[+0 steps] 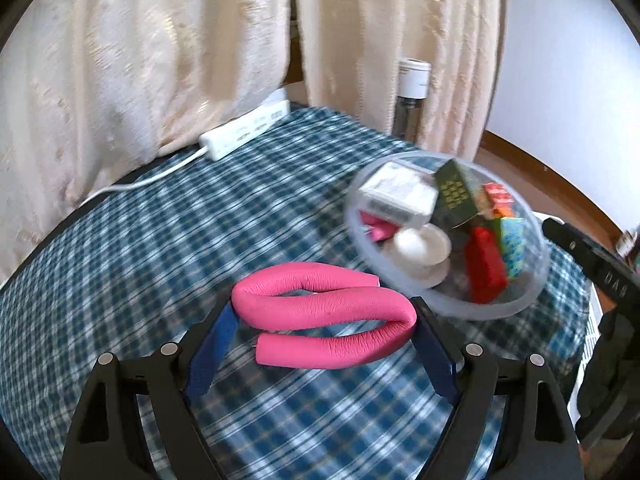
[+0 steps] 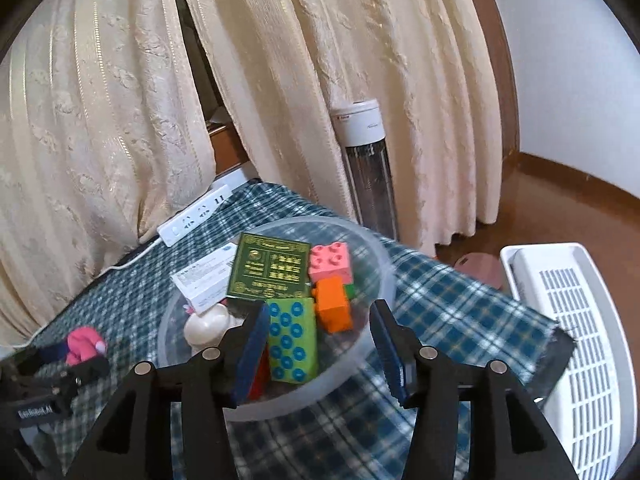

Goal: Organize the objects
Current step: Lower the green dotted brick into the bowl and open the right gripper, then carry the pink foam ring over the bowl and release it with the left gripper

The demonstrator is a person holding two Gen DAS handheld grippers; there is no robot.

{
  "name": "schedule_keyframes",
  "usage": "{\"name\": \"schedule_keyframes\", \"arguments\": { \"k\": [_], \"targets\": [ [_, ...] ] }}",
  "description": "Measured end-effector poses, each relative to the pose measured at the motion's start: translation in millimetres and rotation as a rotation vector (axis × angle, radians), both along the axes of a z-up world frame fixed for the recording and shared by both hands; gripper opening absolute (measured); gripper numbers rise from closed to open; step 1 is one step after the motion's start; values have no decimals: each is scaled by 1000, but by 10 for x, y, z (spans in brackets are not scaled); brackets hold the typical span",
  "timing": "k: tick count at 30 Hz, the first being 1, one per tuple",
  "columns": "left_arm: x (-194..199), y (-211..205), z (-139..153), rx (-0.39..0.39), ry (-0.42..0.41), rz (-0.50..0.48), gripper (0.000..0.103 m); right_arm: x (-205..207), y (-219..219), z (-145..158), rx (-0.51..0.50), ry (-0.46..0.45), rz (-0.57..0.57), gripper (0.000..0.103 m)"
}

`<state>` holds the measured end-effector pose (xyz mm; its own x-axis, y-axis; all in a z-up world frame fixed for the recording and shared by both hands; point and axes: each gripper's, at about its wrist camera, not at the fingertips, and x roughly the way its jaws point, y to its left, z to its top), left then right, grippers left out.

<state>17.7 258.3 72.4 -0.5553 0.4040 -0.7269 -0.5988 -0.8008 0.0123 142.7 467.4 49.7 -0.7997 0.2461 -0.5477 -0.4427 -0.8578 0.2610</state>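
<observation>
A pink foam tube (image 1: 320,312), bent into an S, hangs just above the plaid tablecloth (image 1: 140,248) with my left gripper (image 1: 324,322) shut on its two bends. The tube also shows in the right wrist view as a pink lump (image 2: 82,344) at the far left. A clear plastic bowl (image 2: 384,256) holds a green block with blue rings (image 2: 292,340), orange brick (image 2: 334,308), pink brick (image 2: 330,262), dark green box (image 2: 266,272), white box (image 2: 208,276) and a white round piece (image 2: 208,326). My right gripper (image 2: 320,312) hovers open over the bowl, its pads touching nothing.
A white power strip (image 1: 248,128) with its cable lies at the table's back edge under cream curtains (image 1: 160,60). A tall white-capped cylinder (image 2: 366,168) stands behind the table. A white slatted unit (image 2: 572,340) sits right of the table's edge. The bowl (image 1: 516,308) lies right of the tube.
</observation>
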Motion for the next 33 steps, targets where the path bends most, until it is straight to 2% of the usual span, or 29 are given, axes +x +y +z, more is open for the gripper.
{"name": "schedule_keyframes", "arguments": {
  "k": [8, 17, 33],
  "targets": [
    [18, 502, 18, 16, -6, -113, 85, 103, 147, -39, -30, 16, -7, 55],
    [-20, 836, -37, 31, -37, -180, 85, 168, 314, -63, -70, 37, -27, 55],
    [-106, 1039, -247, 24, -77, -220, 86, 147, 413, -158, -100, 23, -32, 55]
  ]
}}
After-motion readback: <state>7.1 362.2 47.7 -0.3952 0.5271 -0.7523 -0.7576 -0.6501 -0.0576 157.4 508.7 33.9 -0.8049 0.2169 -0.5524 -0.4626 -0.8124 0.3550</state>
